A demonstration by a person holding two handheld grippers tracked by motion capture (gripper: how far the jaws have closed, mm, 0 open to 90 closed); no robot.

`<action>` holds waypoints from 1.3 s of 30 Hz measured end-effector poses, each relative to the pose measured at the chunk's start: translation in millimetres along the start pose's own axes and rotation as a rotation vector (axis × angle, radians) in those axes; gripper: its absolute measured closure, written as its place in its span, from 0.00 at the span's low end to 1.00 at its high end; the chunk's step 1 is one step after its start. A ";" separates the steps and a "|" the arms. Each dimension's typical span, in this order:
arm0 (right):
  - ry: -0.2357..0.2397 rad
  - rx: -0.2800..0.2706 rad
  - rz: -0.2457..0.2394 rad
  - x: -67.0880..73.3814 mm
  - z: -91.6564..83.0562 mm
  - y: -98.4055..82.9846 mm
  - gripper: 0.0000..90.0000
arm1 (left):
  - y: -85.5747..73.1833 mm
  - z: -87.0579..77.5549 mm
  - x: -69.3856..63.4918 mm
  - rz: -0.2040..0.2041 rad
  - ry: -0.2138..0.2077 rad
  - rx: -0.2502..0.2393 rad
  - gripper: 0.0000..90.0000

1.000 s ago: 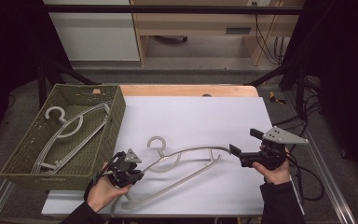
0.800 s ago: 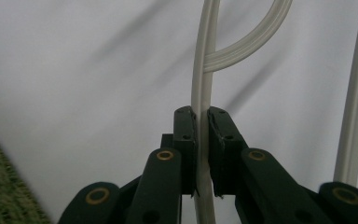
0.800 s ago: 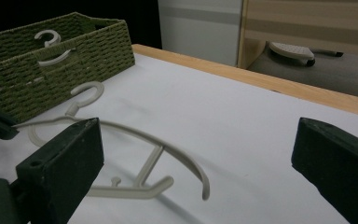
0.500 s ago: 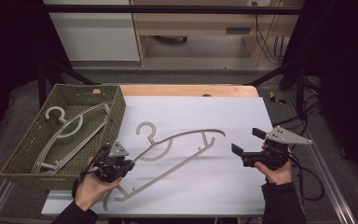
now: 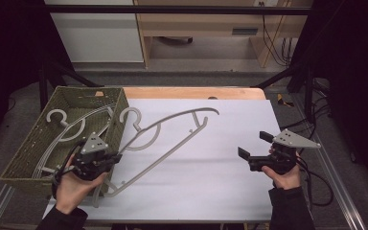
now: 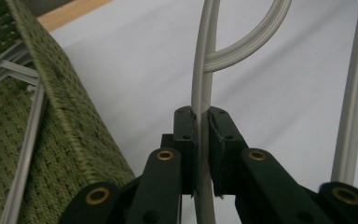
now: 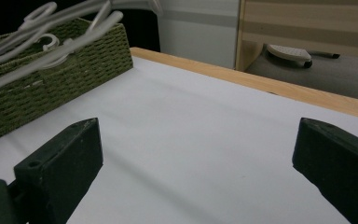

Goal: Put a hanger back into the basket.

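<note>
One grey hanger (image 5: pixel 172 134) sits clamped in the left gripper (image 5: pixel 112 158), beside basket (image 5: pixel 38 143).

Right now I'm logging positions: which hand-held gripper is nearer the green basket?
Left. The left hand-held gripper sits right beside the basket, clamped on a hanger; the right hand-held gripper is across the table, open.

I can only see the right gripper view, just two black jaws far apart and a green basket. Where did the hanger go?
Observer: The left gripper has it. Its jaws are shut on the grey hanger.
Operator: Is the hanger in the basket?
Observer: Not yet. Its hook sits beside the green basket rim.
Operator: Is the basket empty?
Observer: No, another hanger lies inside.
</note>
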State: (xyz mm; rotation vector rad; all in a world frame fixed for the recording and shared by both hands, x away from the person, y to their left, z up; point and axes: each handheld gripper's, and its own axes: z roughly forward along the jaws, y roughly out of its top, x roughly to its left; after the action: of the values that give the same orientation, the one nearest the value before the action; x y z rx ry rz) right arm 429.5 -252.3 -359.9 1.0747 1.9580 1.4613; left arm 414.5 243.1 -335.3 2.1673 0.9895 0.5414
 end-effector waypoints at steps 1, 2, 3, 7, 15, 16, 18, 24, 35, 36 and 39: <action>0.003 0.001 0.003 -0.2 -0.3 0.1 0.02 | 1.3 -2.7 1.4 0.000 0.004 -0.007 0.92; 0.003 0.002 0.000 -0.4 -0.4 0.1 0.02 | 3.3 -6.8 4.0 0.008 0.008 -0.006 0.92; 0.002 0.000 0.003 -0.5 -0.4 0.1 0.02 | 5.1 -10.0 6.1 0.016 0.016 -0.008 0.92; -0.004 -0.004 0.003 -1.3 -1.2 0.3 0.02 | 15.3 -20.7 14.7 0.030 0.055 -0.020 0.92; 0.000 -0.006 0.004 -1.7 -1.6 0.5 0.02 | 32.2 -33.0 37.8 0.063 0.103 -0.015 0.92; -0.003 -0.003 0.005 -1.7 -1.4 0.4 0.02 | 35.2 -34.4 46.7 0.064 0.105 -0.019 0.92; -0.002 -0.002 -0.001 -2.1 -1.3 0.2 0.02 | 36.2 -34.7 50.8 0.069 0.111 -0.022 0.92; -0.004 -0.004 0.004 -2.0 -1.2 0.2 0.02 | 38.8 -33.9 80.4 0.033 0.152 -0.017 0.92; -0.002 0.001 -0.003 -2.0 -0.6 -0.3 0.02 | 25.1 -30.7 123.8 -0.055 0.203 -0.011 0.92; -0.002 0.001 -0.003 -2.0 -0.6 -0.3 0.02 | 25.1 -30.7 123.8 -0.055 0.203 -0.011 0.92; -0.005 -0.001 0.001 -1.5 0.6 -0.4 0.02 | 19.2 -28.9 137.2 -0.070 0.228 0.005 0.92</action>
State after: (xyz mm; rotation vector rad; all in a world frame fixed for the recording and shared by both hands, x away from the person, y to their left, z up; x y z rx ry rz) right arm 430.7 -253.2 -360.6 1.0787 1.9536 1.4582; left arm 491.9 352.4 -289.7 2.0996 1.1843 0.7650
